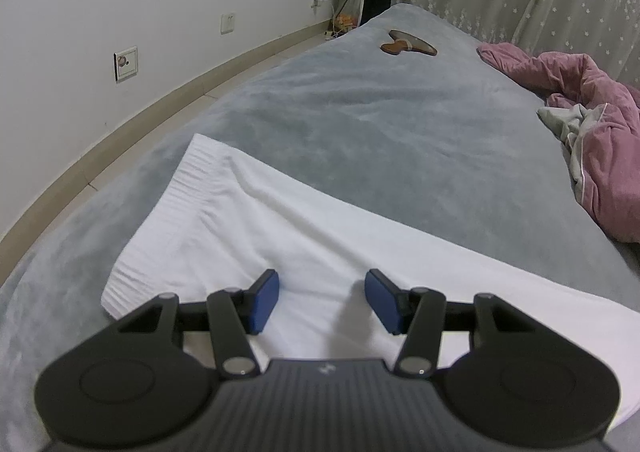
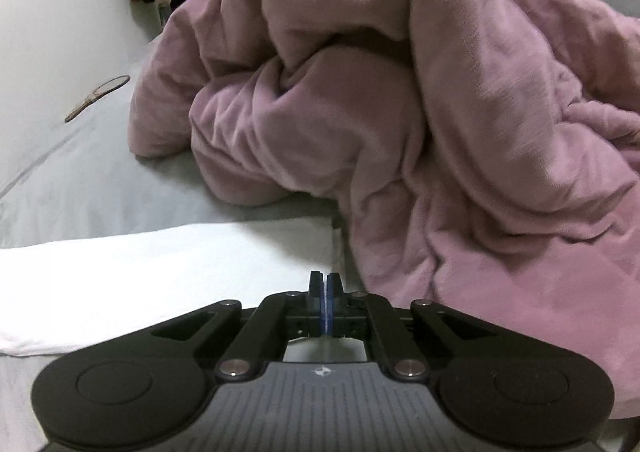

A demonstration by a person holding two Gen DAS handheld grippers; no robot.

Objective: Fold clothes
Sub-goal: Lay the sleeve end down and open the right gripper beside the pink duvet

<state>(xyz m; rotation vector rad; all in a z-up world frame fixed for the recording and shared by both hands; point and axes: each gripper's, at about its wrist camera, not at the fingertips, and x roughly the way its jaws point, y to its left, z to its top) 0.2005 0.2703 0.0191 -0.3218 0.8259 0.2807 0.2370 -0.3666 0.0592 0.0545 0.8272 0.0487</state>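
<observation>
White ribbed-hem cotton garment (image 1: 248, 219) spread flat across the lower centre of the left wrist view on the grey plush bed cover (image 1: 360, 119), ribbed band toward the left of the frame. Left tool (image 1: 322, 298) low over the cloth, blue pads parted, nothing between them. Right tool (image 2: 324, 284) at bottom centre of its view, pads pressed together at the garment's right edge (image 2: 160, 264); whether pinching cloth, impossible to tell. Mauve fleece blanket (image 2: 400, 111) heaped just beside. Looks like a fold in preparation or just laid. Any further fold: both edges gripped evenly, blanket avoided.
</observation>
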